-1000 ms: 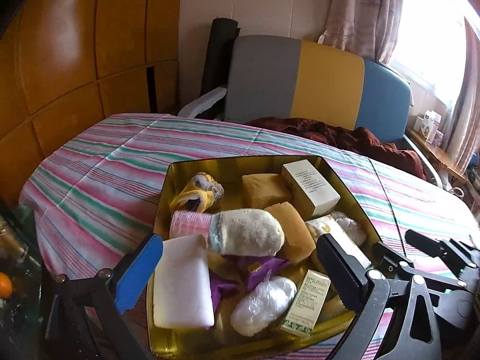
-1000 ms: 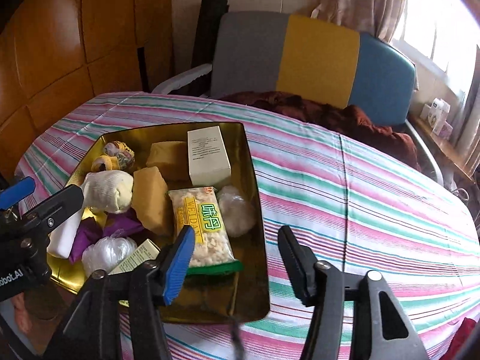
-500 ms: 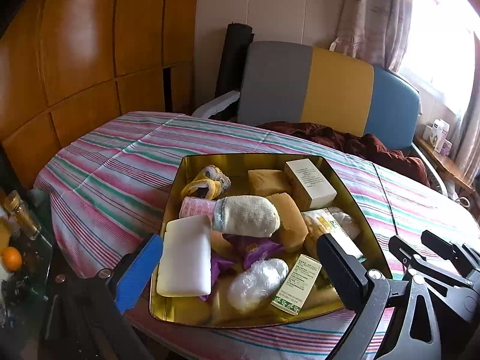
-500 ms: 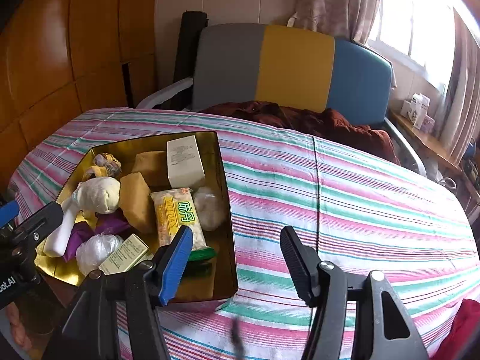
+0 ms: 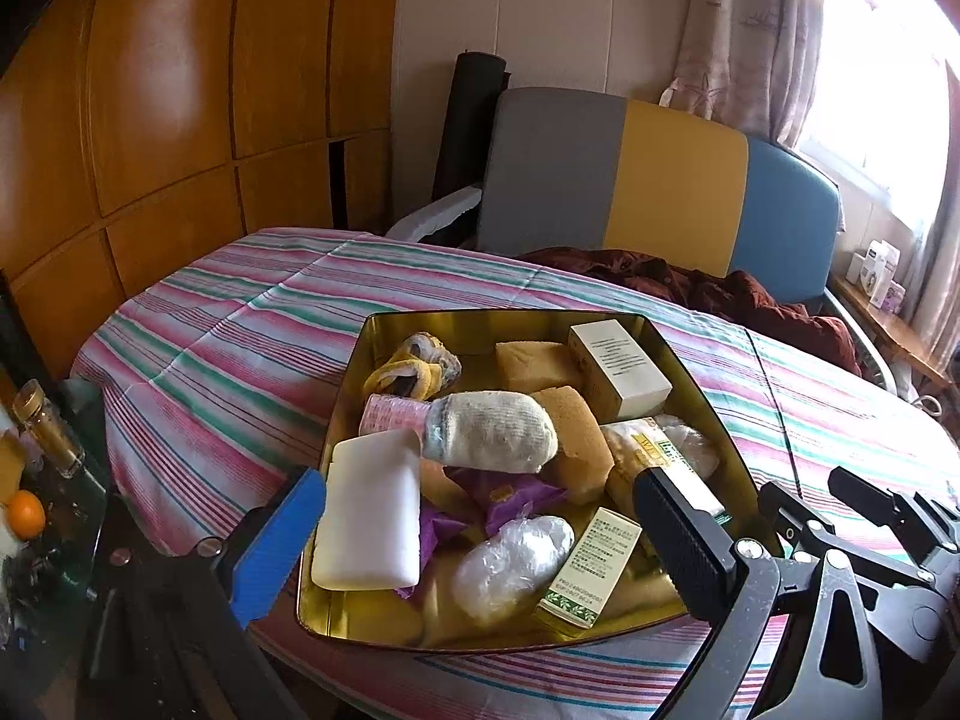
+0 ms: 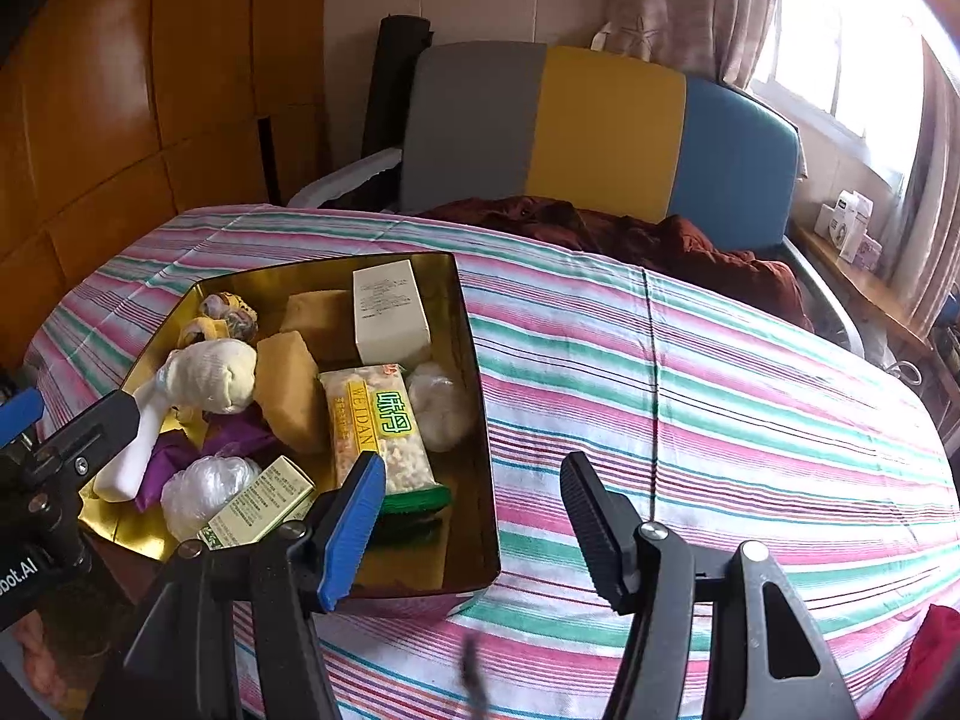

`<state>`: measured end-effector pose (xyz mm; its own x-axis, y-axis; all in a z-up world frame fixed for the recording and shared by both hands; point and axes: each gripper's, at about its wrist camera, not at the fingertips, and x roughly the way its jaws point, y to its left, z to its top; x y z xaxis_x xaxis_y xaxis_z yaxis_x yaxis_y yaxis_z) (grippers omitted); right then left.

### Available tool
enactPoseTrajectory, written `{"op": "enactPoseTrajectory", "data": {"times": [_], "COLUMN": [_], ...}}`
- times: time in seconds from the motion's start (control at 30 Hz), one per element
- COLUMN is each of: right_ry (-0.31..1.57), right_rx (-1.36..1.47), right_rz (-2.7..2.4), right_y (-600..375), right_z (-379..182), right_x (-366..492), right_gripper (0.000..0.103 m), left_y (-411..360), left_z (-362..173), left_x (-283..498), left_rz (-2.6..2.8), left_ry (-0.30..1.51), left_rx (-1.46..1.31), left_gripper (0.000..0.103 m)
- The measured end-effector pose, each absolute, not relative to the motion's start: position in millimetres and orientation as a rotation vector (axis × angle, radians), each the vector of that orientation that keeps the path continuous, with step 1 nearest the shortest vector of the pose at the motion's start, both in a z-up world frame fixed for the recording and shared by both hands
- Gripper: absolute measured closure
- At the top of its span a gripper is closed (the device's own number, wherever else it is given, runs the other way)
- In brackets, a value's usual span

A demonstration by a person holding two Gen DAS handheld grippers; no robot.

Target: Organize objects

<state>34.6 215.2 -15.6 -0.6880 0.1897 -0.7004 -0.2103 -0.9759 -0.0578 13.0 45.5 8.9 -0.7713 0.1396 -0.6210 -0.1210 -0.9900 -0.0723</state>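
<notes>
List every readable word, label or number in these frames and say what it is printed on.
"WEIDAN", with two large green characters beside it: snack packet in the gold tin.
"oot.AI", cut off by the frame edge: left gripper body.
White box, green-and-cream box, pink roll, windowsill boxes: print too small to read.

A gold tin (image 5: 690,372) is set near the striped table's front edge, crowded with items: a white block (image 5: 369,519), 2 tan sponges (image 5: 576,444), a white carton (image 5: 618,363), a snack packet (image 6: 378,426), a rolled sock (image 5: 489,432).
</notes>
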Motion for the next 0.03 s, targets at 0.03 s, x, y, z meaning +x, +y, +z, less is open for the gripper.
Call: {"op": "enactPoseTrajectory", "data": {"times": [0.03], "right_ry": [0.040], "right_rx": [-1.114], "right_rz": [2.705], "right_y": [215.0], "right_z": [-15.2], "right_x": [34.1], "right_gripper": [0.041], "left_y": [45.8], "left_z": [8.8], "left_x": [12.7], "left_rz": [2.832], "left_ry": [-0.041], "left_rx": [-0.999], "left_gripper": [0.000]}}
